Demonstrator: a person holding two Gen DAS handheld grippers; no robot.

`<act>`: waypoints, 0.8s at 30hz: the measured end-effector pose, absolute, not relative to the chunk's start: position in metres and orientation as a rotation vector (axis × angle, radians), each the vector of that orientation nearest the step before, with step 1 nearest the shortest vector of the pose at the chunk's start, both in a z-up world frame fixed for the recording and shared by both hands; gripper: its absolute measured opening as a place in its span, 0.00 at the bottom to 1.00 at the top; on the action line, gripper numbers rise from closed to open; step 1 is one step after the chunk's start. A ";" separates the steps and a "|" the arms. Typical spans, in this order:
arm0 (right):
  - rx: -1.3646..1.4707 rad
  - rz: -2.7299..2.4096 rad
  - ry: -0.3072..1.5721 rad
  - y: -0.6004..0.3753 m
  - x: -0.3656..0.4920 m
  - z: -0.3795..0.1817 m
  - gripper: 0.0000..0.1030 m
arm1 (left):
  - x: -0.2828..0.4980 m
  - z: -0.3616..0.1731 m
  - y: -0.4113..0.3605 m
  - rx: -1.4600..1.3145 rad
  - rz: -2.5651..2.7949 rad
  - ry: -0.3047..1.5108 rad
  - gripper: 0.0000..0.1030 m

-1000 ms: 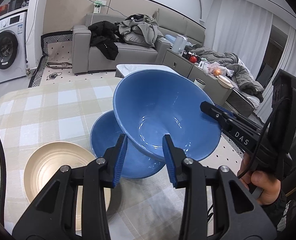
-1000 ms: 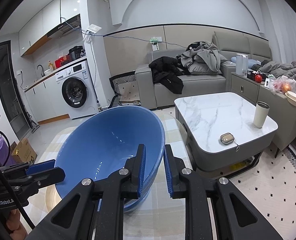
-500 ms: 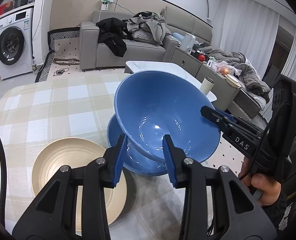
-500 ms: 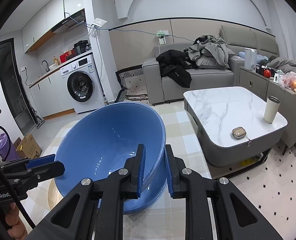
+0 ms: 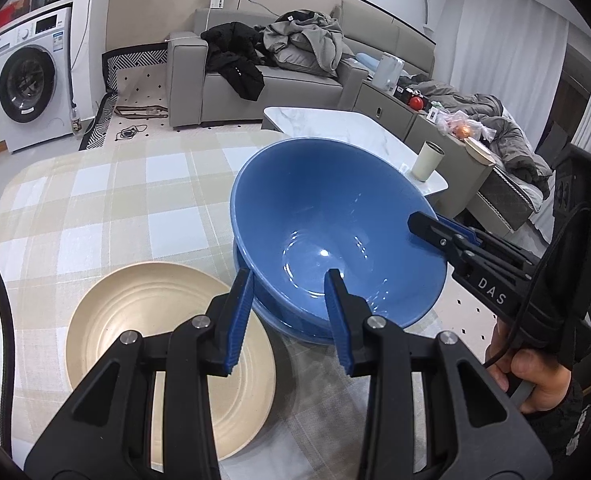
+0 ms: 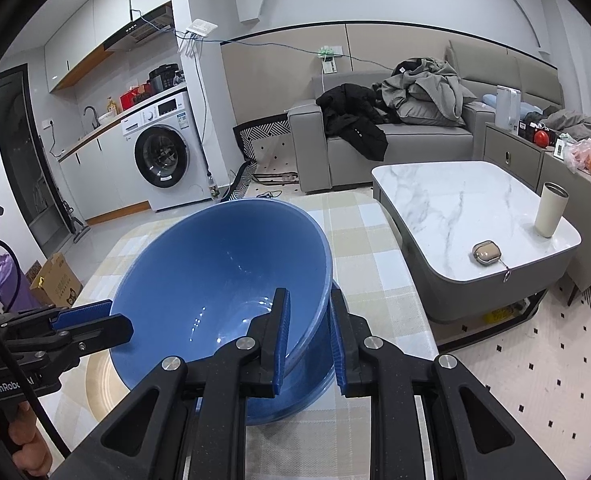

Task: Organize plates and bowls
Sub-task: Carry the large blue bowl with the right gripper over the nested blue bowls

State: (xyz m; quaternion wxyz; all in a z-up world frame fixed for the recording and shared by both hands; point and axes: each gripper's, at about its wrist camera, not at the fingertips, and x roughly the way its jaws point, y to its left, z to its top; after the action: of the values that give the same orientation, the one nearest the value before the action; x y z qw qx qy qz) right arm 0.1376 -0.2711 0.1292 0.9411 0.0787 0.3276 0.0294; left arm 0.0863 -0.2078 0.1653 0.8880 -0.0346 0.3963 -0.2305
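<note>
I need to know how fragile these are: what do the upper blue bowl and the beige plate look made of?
Upper blue bowl: probably glazed ceramic; glossy, with sharp light glints inside, though glossy plastic cannot be ruled out. Beige plate: matte, no glints, faint concentric ridges; possibly melamine, bamboo fibre or unglazed-look stoneware. The look leaves it open.

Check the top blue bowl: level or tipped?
Tipped. The top blue bowl leans in the lower blue bowl, its rim pinched by both the right gripper and left gripper.

A grey sofa (image 6: 395, 136) with clothes stands by the beige wall, a marble coffee table (image 6: 471, 216) before it, a washing machine (image 6: 163, 156) at left.
</note>
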 end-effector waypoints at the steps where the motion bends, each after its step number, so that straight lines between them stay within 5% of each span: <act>1: 0.158 0.060 0.671 -0.271 0.138 0.127 0.19 | 0.088 0.163 -0.208 -0.069 -0.477 0.826 0.32; 24: 0.069 0.011 0.726 -0.259 0.147 0.097 0.20 | 0.125 0.103 -0.224 0.056 -0.435 0.875 0.32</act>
State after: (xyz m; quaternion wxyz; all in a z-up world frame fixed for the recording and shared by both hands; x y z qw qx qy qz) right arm 0.1472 -0.2594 0.0973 0.9342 0.0337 0.3551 0.0053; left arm 0.1252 -0.2240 0.1033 0.8827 0.0269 0.4201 -0.2088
